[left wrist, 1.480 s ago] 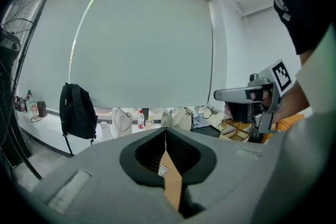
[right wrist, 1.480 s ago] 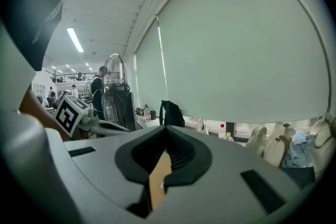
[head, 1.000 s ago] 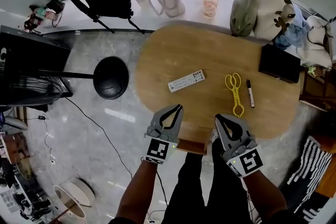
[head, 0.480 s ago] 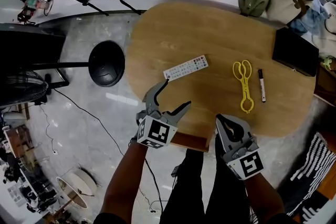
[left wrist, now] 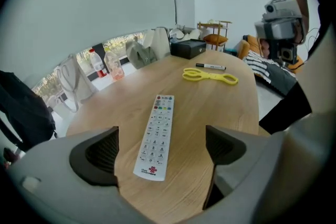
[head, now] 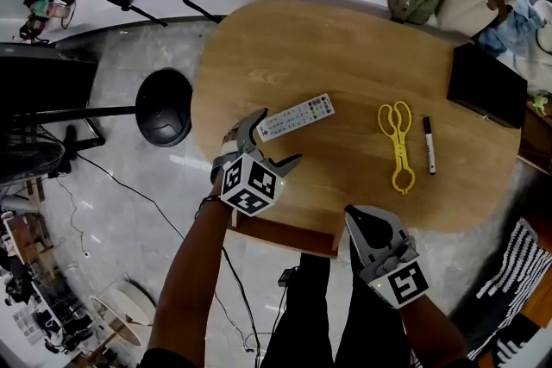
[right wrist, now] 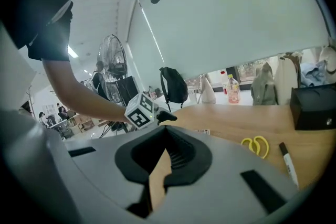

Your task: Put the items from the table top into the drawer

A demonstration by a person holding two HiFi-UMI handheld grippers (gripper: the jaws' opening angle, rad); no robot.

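Reaching for remote [head: 296, 115] on table [head: 345, 56] w/ left gripper [head: 278, 136]; fingers just spread wide, remote ahead between them, untouched. Right gripper [head: 362, 220] fingers pressed together, empty. Next: lower, pinch.

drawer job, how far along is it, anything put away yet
Done: nothing. The white remote control, yellow plastic scissor-shaped tongs and black marker pen all lie on the oval wooden table. In hand: the left tool has just been opening its jaws, lined up on the remote without gripping it; the right tool is shut, empty. Left: all three items.
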